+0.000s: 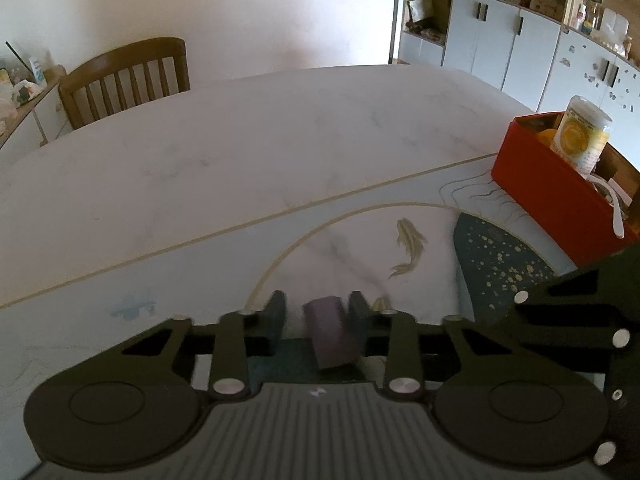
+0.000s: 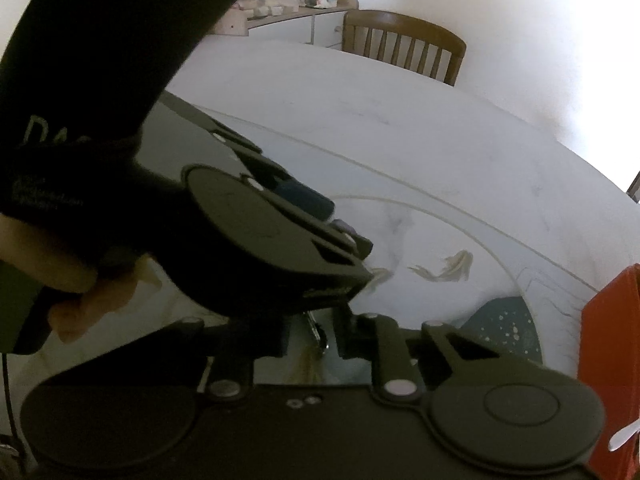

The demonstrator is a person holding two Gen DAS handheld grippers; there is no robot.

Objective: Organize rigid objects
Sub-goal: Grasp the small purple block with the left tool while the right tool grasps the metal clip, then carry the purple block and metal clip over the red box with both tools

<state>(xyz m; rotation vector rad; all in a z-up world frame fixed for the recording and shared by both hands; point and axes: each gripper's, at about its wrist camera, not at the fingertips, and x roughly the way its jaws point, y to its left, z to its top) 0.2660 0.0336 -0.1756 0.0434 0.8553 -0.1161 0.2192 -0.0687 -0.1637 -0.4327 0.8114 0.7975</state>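
Note:
In the left wrist view my left gripper (image 1: 318, 314) has a purple block-like object (image 1: 330, 330) between its fingers; the right finger touches it, the left stands slightly apart. It sits low over the table (image 1: 240, 140). A red box (image 1: 548, 196) at the right holds a yellow-labelled can (image 1: 582, 136) and a white spoon (image 1: 612, 204). In the right wrist view my right gripper (image 2: 312, 334) is partly hidden behind the left gripper (image 2: 280, 248); a thin dark object (image 2: 318, 334) lies between its fingers. The red box (image 2: 612, 352) stands at the right edge.
The table is white marble with painted fish (image 1: 408, 248) and a dark speckled patch (image 1: 504, 264). A wooden chair (image 1: 128, 80) stands at the far side. Cabinets and shelves (image 1: 520, 40) line the back right wall.

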